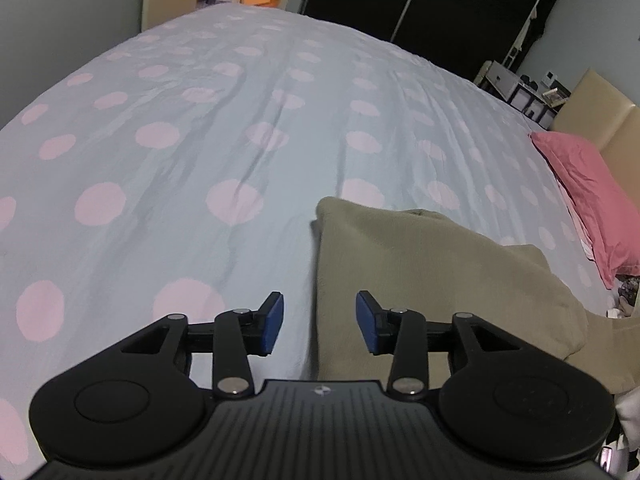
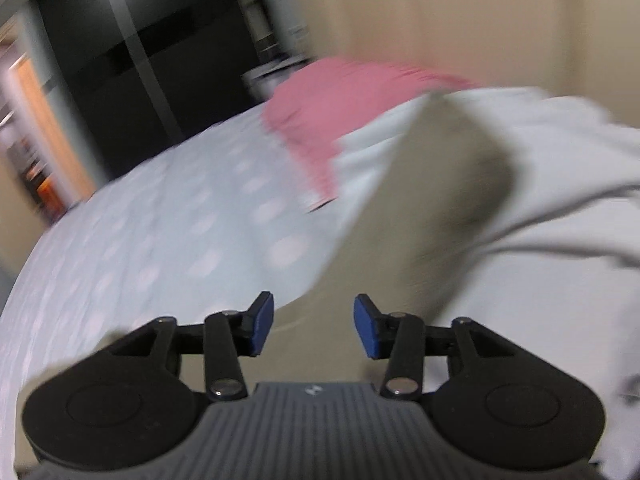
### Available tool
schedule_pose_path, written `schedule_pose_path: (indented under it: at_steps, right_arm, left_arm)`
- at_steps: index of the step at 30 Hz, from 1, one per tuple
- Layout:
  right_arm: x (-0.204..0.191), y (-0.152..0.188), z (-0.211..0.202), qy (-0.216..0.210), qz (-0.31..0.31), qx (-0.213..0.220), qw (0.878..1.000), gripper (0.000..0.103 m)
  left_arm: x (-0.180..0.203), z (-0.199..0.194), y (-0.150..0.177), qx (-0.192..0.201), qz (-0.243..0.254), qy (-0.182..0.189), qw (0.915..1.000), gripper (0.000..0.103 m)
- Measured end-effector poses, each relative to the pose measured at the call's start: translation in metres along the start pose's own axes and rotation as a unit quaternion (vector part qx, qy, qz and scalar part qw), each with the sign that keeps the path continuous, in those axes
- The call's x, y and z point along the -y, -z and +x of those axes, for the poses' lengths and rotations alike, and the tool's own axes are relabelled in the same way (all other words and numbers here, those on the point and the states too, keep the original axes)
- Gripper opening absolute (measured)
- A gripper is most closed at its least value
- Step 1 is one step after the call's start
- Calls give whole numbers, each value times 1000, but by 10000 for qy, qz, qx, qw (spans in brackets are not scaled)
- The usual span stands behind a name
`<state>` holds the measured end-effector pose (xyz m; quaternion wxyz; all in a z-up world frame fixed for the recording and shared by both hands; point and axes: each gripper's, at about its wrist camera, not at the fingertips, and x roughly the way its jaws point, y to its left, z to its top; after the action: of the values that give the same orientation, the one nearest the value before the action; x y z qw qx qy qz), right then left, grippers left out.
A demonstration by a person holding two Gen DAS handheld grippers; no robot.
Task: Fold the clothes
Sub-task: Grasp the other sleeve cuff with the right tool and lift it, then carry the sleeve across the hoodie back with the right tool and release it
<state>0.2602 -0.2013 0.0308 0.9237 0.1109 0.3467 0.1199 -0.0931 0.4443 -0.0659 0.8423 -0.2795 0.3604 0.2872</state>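
So the tan garment (image 1: 420,280) lies on the spotted bed (image 1: 160,140), already looking folded flat with a straight left edge, white clothes (image 2: 540,280) piled just beside it. Could be a finished fold or one mid-way, can't call it. Either way, keep edges lined up and smooth. Left gripper (image 1: 320,322) hovers low over that edge, fingers wide apart, holding nothing. Right gripper (image 2: 314,326) too, gaping and empty, view blurry.

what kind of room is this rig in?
Almost certainly a home bedroom: a wide bed under a polka-dot sheet, a pink pillow against a padded beige headboard, and dark wardrobe doors behind. An olive garment lies on the bed.
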Motion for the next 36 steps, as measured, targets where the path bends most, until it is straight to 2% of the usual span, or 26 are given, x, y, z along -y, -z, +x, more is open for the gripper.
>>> schedule_pose_path:
  at_steps: [4,6,12,13,15,16,17,18,20,26,31,36]
  right_arm:
    - [36,-21,-18,287,394,216,9986,57]
    - [43,-30,-16,335,435,271,9981,65]
    - [54,-45,6,686,550,358,9955,65]
    - [53,-48,10,703,569,386,9952,62]
    - [50,-52,16,737,510,424,9951,39]
    - [48,-55,19,754,456,429,9952,38]
    - [45,-57,19,754,400,421,9955,29]
    - [42,-59,19,733,348,413,9958,26]
    - [32,-61,14,628,245,407,9969,23]
    - [-38,-69,-18,-265,-25,425,9987,21]
    - [-134,-75,-38,-1201,-281,499,9911,21]
    - [-225,-50,-38,-1840,-543,314,9809,21]
  left_arm:
    - [-5,10,10,-120,-159,-43,9998,39]
    - [-2,13,11,-148,-99,-48,9998,40]
    - [9,15,15,-118,113,-12,9999,41]
    - [10,17,16,-160,125,-42,9998,41]
    - [12,21,17,-231,176,-122,9995,41]
    - [14,23,17,-253,216,-166,9993,41]
    - [15,24,18,-264,257,-194,9991,41]
    - [16,25,18,-272,276,-176,9991,41]
    - [17,24,18,-291,276,-98,9991,41]
    - [18,21,16,-267,254,37,9993,41]
    - [15,23,20,-397,141,145,9990,41]
    - [16,25,25,-499,251,54,9984,41]
